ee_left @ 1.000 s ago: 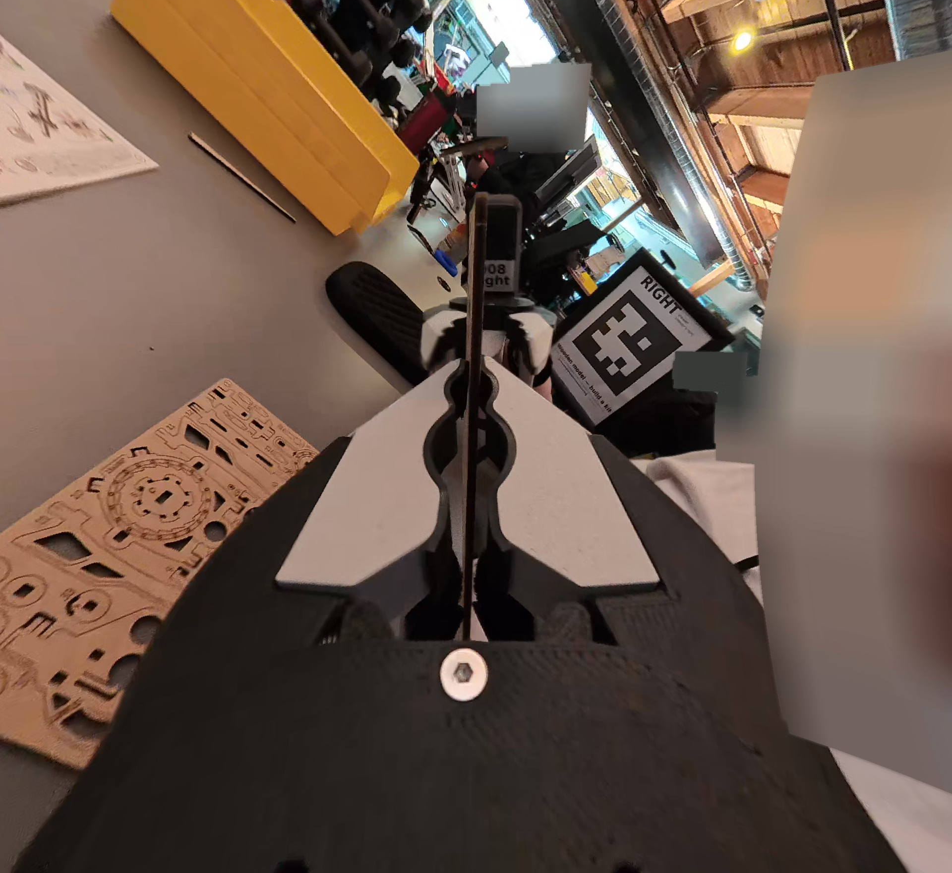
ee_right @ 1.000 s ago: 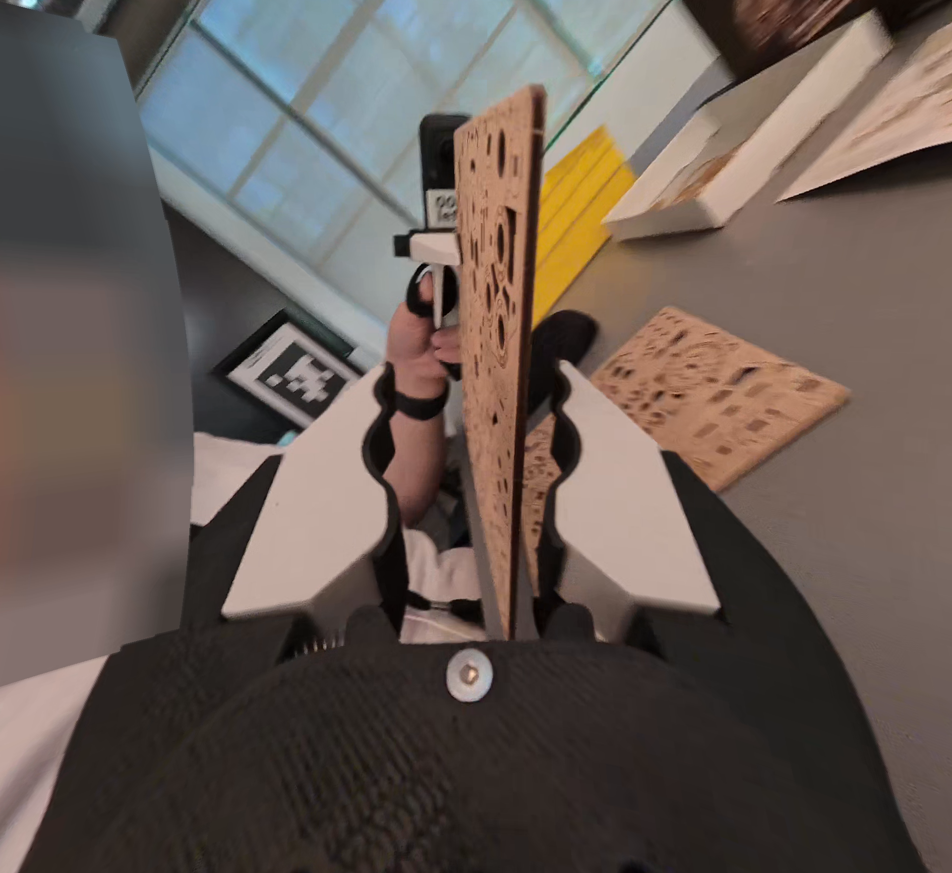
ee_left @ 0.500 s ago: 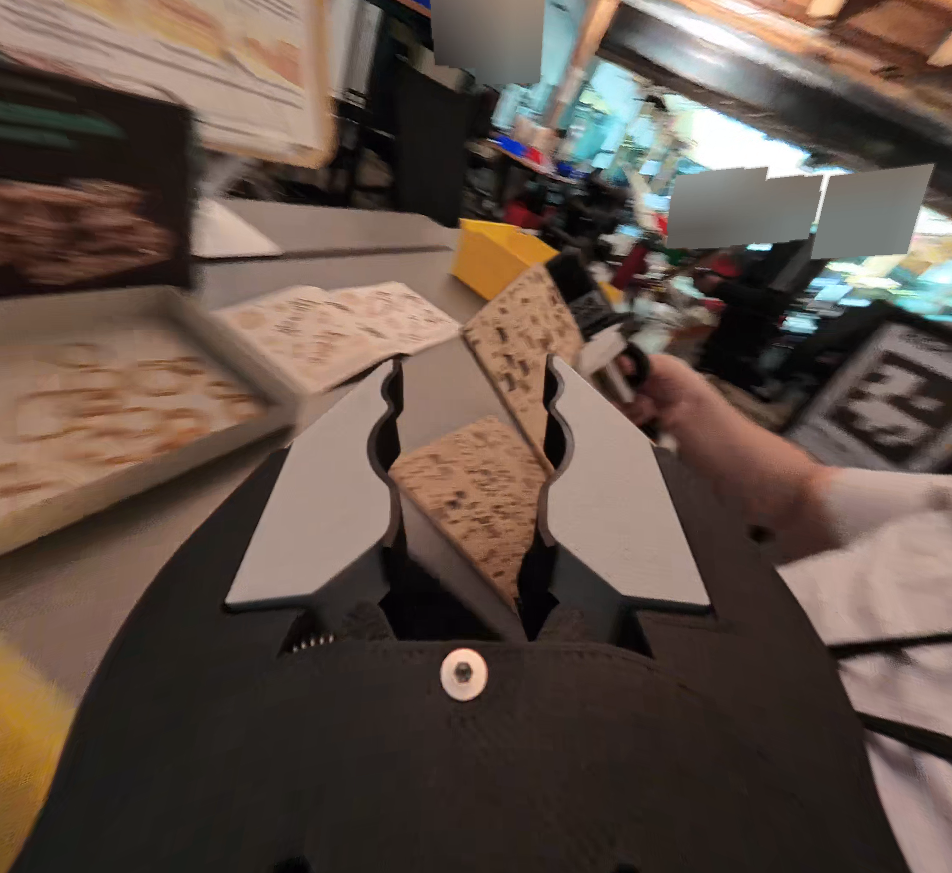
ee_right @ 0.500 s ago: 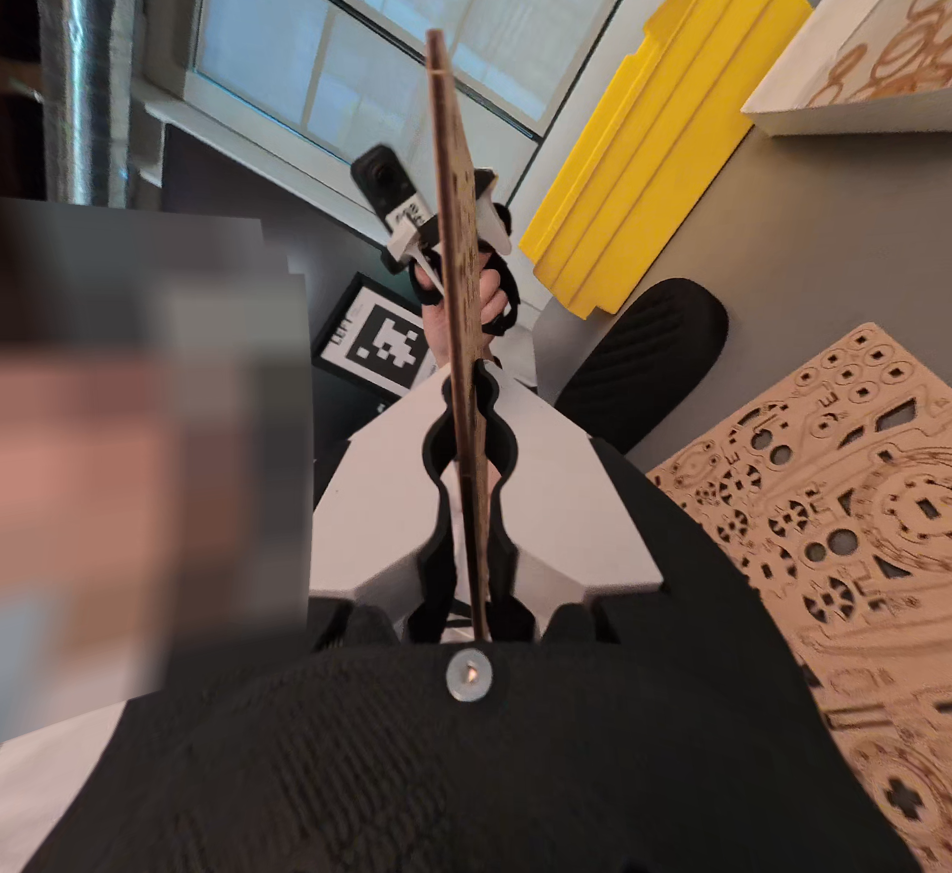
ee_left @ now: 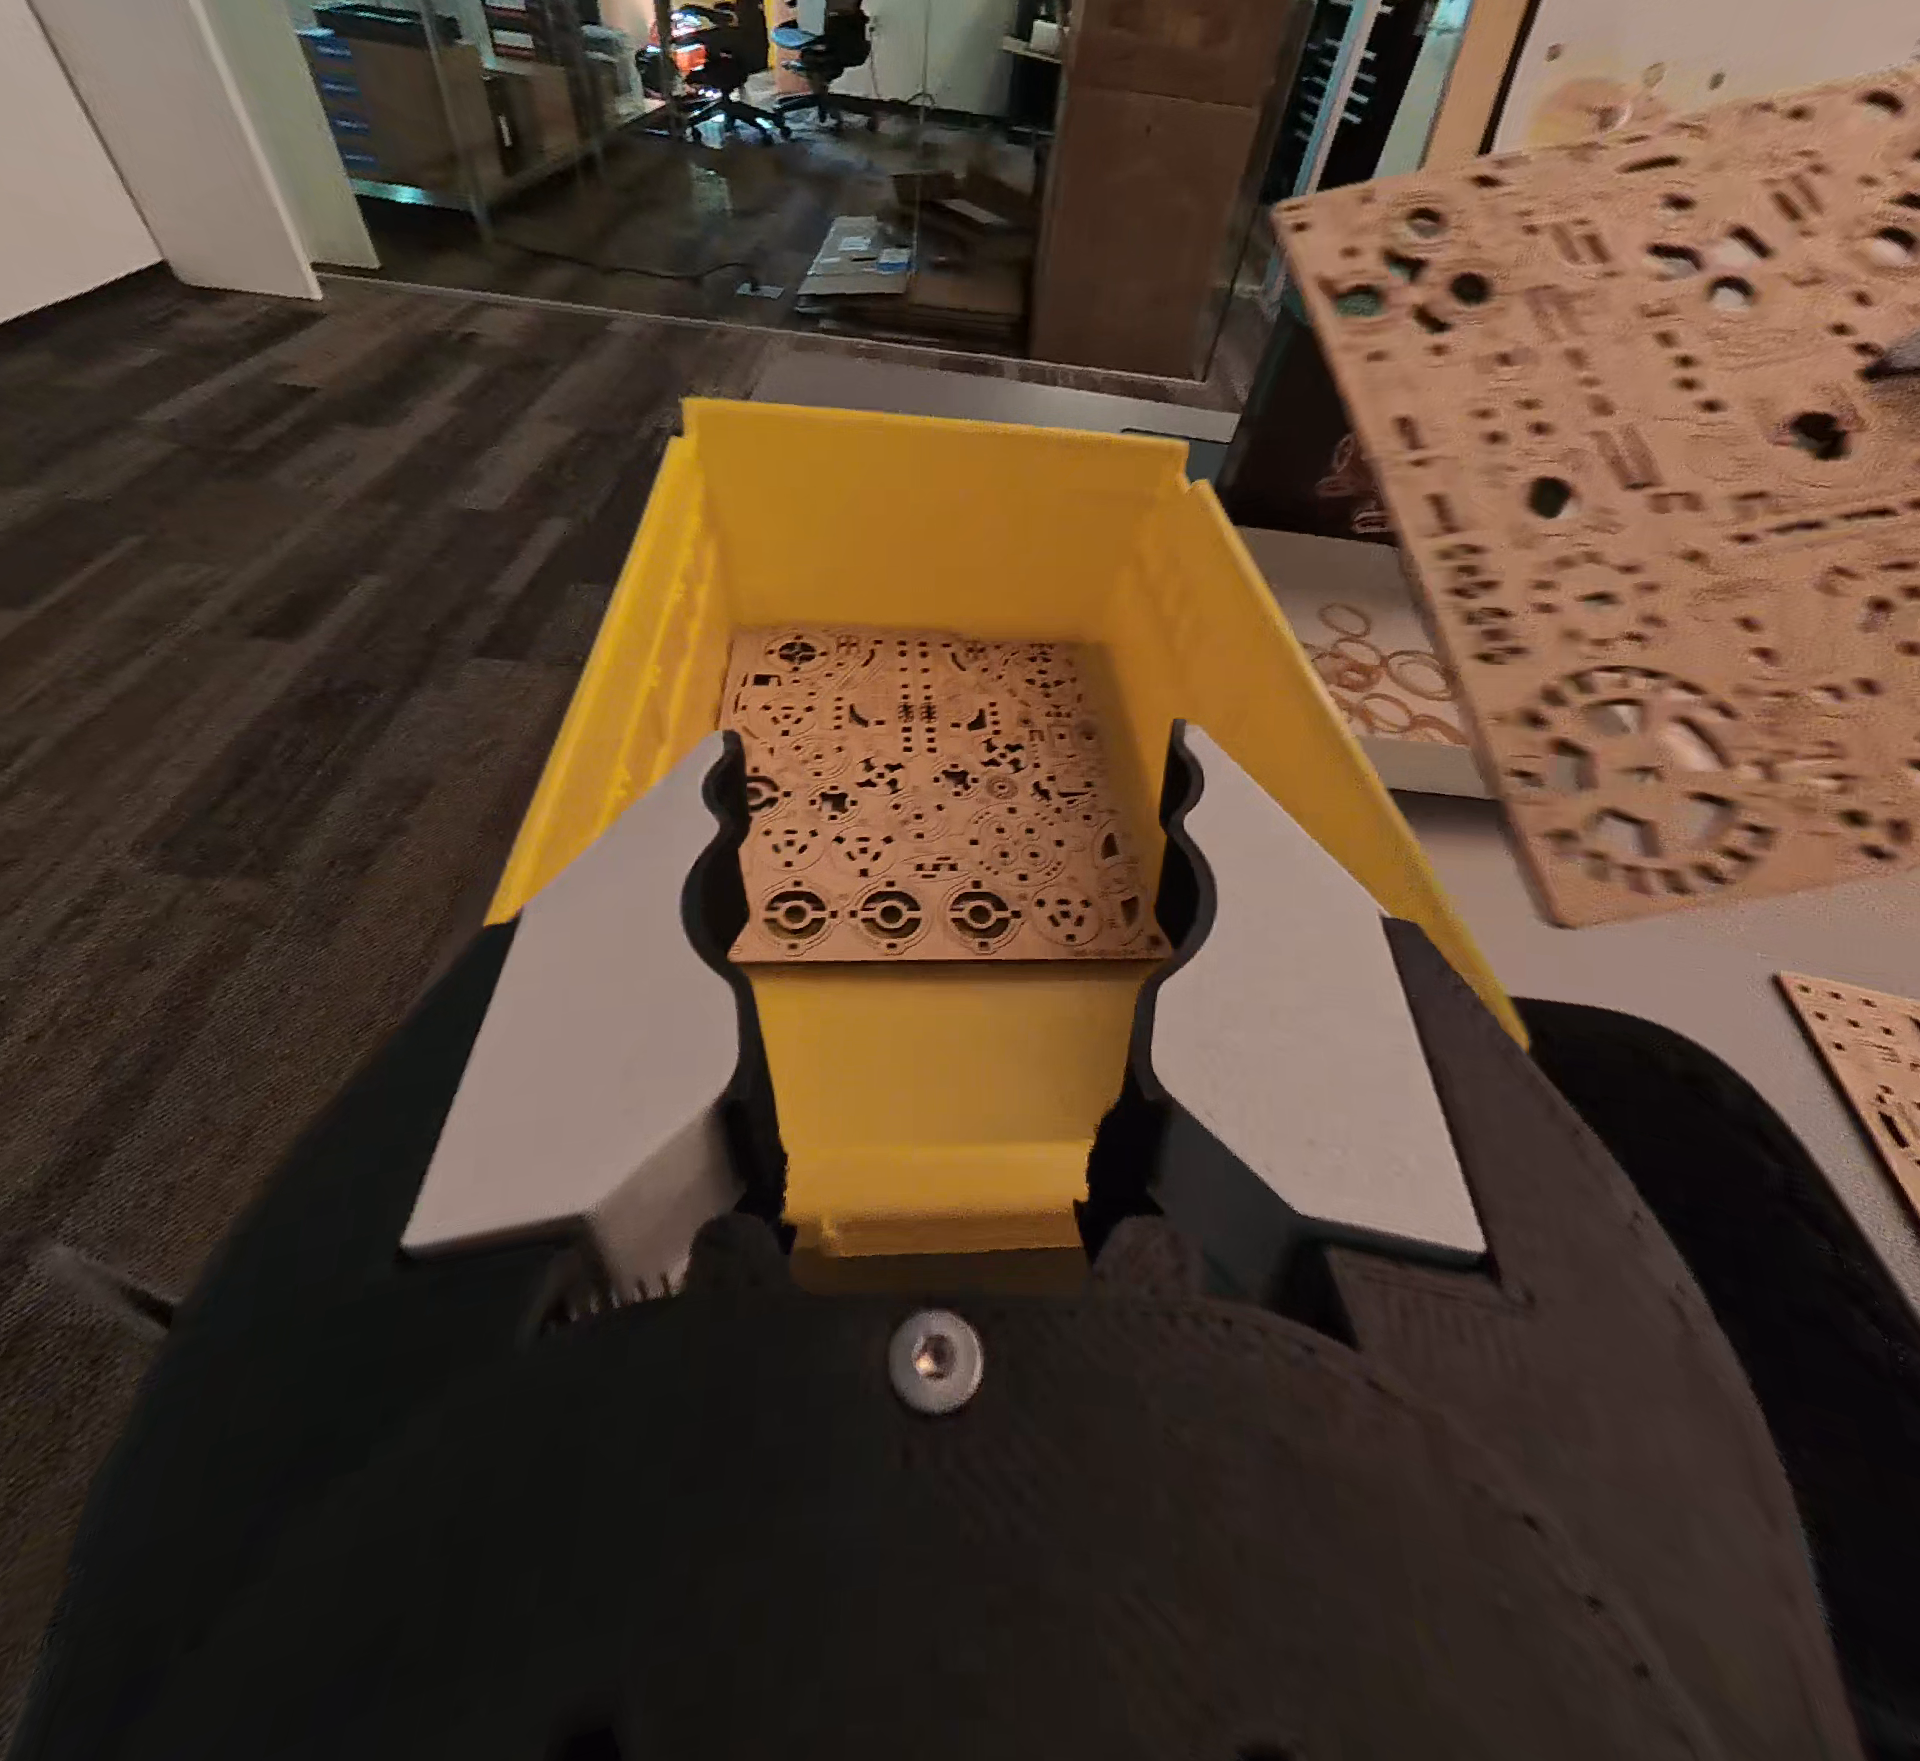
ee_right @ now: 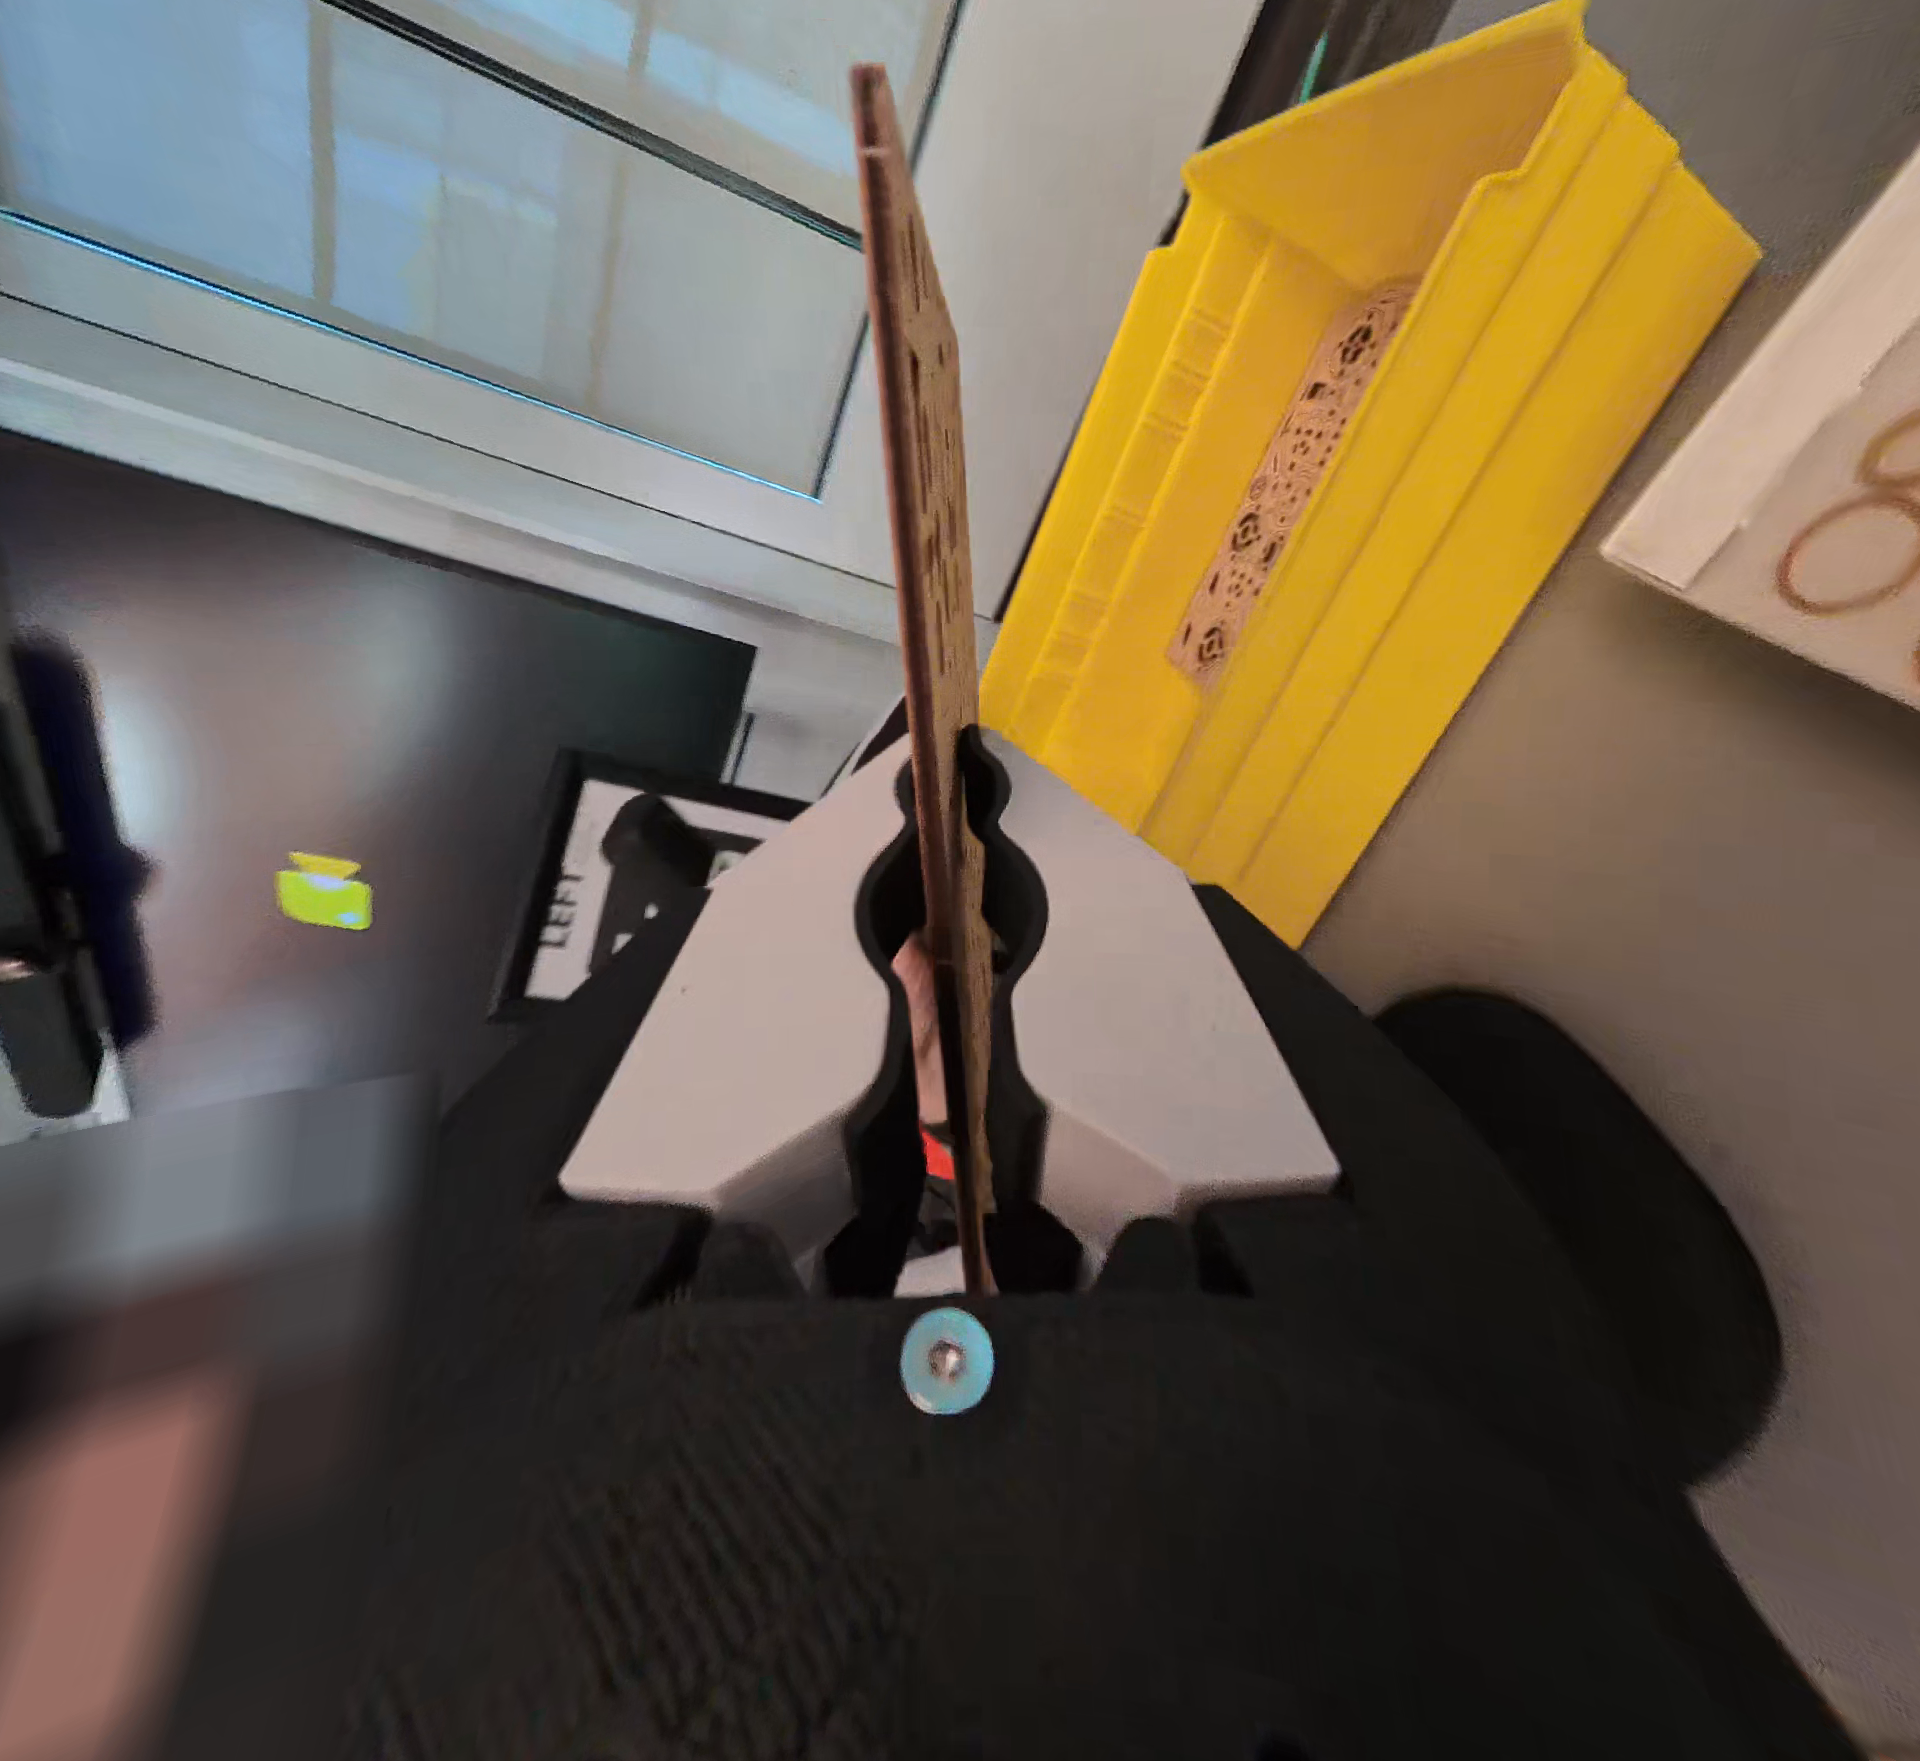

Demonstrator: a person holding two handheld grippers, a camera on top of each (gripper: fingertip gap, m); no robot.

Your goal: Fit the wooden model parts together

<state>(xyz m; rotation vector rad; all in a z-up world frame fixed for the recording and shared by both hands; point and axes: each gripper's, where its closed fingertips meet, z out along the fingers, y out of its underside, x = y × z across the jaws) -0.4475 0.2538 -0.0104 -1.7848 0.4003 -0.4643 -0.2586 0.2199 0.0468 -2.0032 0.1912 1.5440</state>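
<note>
l claw point(ee_left: 951, 870) wide open, empty, above yellow bin point(ee_left: 1236, 631); parts sheet point(ee_left: 935, 797) flat on bin floor. r claw point(ee_right: 951, 890) clamps 2nd sheet point(ee_right: 925, 464) edge-on, beside bin. advice: lower l straight, pinch sheet's near edge, clear of bin walls.

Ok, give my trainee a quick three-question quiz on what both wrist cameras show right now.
1. True or false: the left hand-held gripper is clamped on a wooden sheet.
2. What does the right hand-held gripper hold? A) rubber band B) wooden parts sheet C) yellow bin
3. Fill in: another wooden sheet lies flat inside the ____ bin.

Key: 1 false, it is open and empty; 2 B; 3 yellow.
</note>
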